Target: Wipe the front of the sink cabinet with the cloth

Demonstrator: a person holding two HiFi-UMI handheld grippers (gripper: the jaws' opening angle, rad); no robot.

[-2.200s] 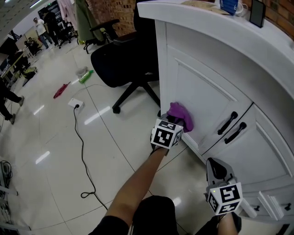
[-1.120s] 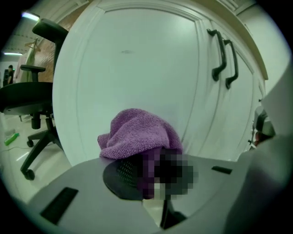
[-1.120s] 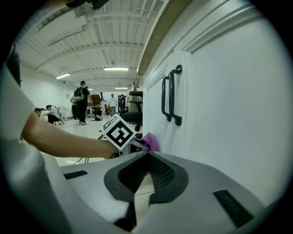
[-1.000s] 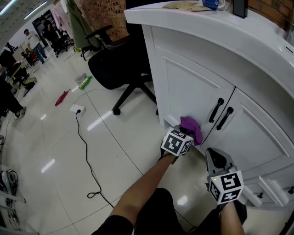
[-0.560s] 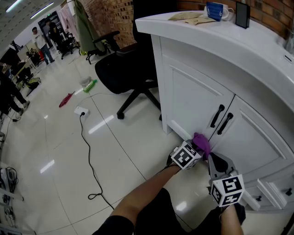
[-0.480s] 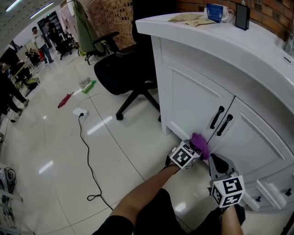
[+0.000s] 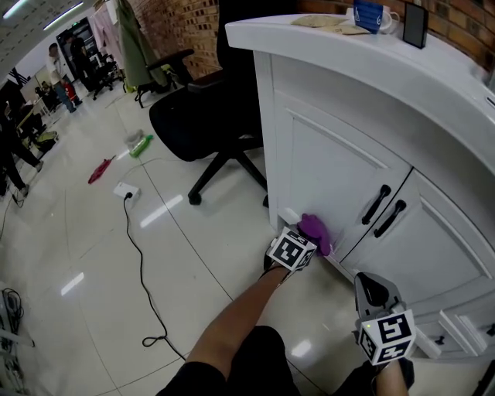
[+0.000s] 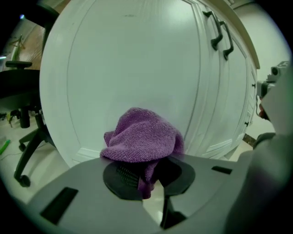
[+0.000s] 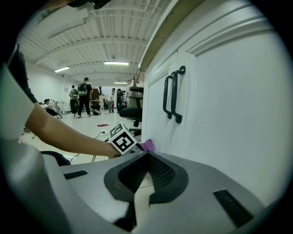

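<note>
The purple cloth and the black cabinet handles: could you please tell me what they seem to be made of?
The cloth looks like microfibre: a nubby, looped knit, soft folds, matte. The handles look like metal with a matte black coating, slim bent bars; coated plastic is possible.

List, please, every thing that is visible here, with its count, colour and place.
sink cabinet: one, white, at right
door handles: two, black, side by side where the doors meet
cloth: one, purple, against the bottom of the left door
office chair: one, black, left of the cabinet
mug: one, blue, on the countertop
power socket: one, white, on the floor, black cable attached
people: several, far background
left gripper: grey, shut on the cloth
right gripper: grey, shut, empty
</note>
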